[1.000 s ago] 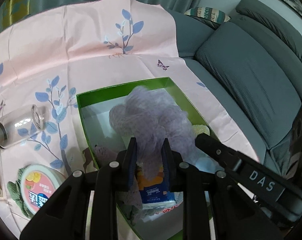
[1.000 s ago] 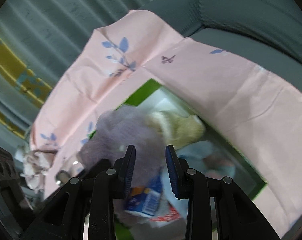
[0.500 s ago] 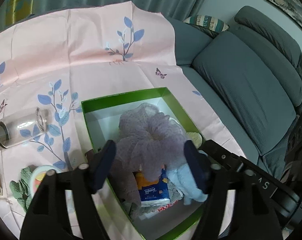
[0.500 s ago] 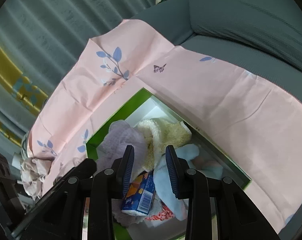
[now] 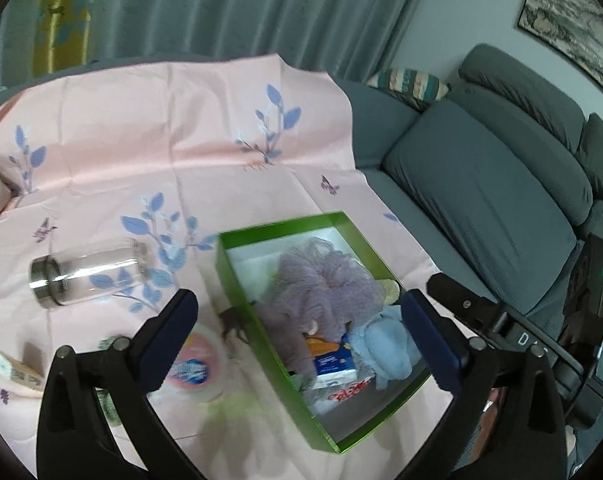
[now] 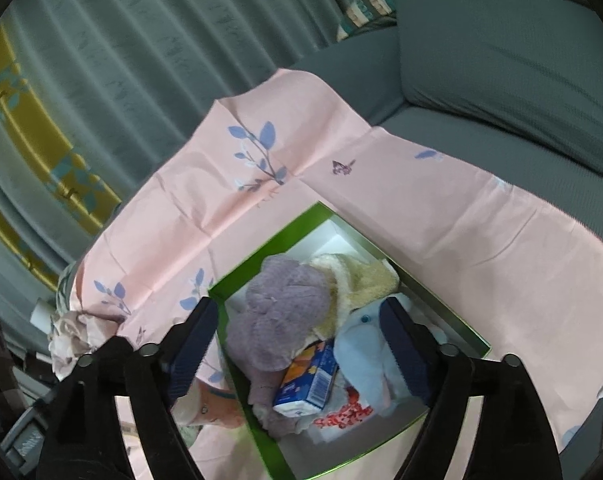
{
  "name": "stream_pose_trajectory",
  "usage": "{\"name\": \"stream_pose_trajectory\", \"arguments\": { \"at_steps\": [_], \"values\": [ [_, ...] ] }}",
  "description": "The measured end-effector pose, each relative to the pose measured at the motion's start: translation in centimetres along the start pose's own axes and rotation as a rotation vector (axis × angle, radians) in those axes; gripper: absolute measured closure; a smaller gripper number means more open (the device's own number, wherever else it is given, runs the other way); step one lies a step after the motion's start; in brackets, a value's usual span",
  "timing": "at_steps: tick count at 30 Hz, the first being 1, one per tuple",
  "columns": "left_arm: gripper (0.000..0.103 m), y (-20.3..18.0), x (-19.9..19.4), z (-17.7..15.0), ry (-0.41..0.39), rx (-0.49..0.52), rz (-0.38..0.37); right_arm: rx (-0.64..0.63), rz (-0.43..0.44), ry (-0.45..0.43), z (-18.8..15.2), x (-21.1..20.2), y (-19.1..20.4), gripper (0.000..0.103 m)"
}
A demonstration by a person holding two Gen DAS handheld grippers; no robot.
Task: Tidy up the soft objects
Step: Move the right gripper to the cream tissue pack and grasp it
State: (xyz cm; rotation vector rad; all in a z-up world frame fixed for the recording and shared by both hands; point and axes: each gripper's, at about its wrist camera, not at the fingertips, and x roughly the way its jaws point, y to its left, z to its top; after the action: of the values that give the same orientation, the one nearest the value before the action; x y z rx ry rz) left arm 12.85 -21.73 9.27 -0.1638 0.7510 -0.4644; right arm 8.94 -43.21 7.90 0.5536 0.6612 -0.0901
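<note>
A green box (image 5: 237, 280) (image 6: 261, 440) sits on a pink floral cloth (image 5: 161, 152) (image 6: 461, 232). Inside lie a purple mesh bath puff (image 5: 325, 276) (image 6: 285, 312), a light blue soft cloth (image 5: 385, 344) (image 6: 365, 348), a cream towel (image 6: 361, 280), a blue-orange tissue pack (image 5: 329, 356) (image 6: 309, 380) and a red-white packet (image 6: 343, 414). My left gripper (image 5: 305, 336) is open and empty above the box. My right gripper (image 6: 297, 344) is open and empty above the box too.
A glass jar (image 5: 85, 272) lies on its side left of the box. A round pink-lidded tub (image 5: 193, 364), a small dark toy animal (image 5: 233, 320) and a small carton (image 5: 17, 372) lie nearby. A grey sofa (image 5: 481, 184) stands to the right, curtains (image 5: 221, 8) behind.
My left gripper let go of the purple puff, opened wide and rose away. The puff now rests in the box. My right gripper opened from nearly shut and also pulled back.
</note>
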Motion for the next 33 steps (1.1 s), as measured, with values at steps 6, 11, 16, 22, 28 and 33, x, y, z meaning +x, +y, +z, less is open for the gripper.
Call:
{"name": "stream_pose_trajectory", "arguments": {
  "at_steps": [6, 11, 16, 22, 28, 33],
  "values": [
    [0.002, 2.5, -3.4, -0.9, -0.037, -0.031, 0.034, -0.07, -0.026, -0.027, -0.5, -1.2, 2.0, 0.01],
    [0.001, 5.7, -6.0, -2.3, -0.064, -0.096, 0.066, -0.104, -0.016, -0.035, -0.8, -1.9, 3.2, 0.009],
    [0.002, 9.6, -8.3, -4.2, -0.08, -0.163, 0.124, -0.141, -0.005, -0.033, -1.5, -2.2, 4.7, 0.009],
    [0.002, 15.0, -11.0, -7.3, -0.084, -0.237, 0.246, -0.228, 0.045, -0.018, -2.8, -2.4, 7.7, 0.009],
    [0.002, 20.8, -12.8, -11.3, -0.051, -0.354, 0.324, -0.321, 0.149, 0.044, -5.1, -1.7, 12.1, 0.009],
    [0.002, 24.3, -13.3, -14.6, -0.022, -0.432, 0.379, -0.426, 0.263, 0.132, -8.3, -0.5, 17.3, 0.009]
  ]
}}
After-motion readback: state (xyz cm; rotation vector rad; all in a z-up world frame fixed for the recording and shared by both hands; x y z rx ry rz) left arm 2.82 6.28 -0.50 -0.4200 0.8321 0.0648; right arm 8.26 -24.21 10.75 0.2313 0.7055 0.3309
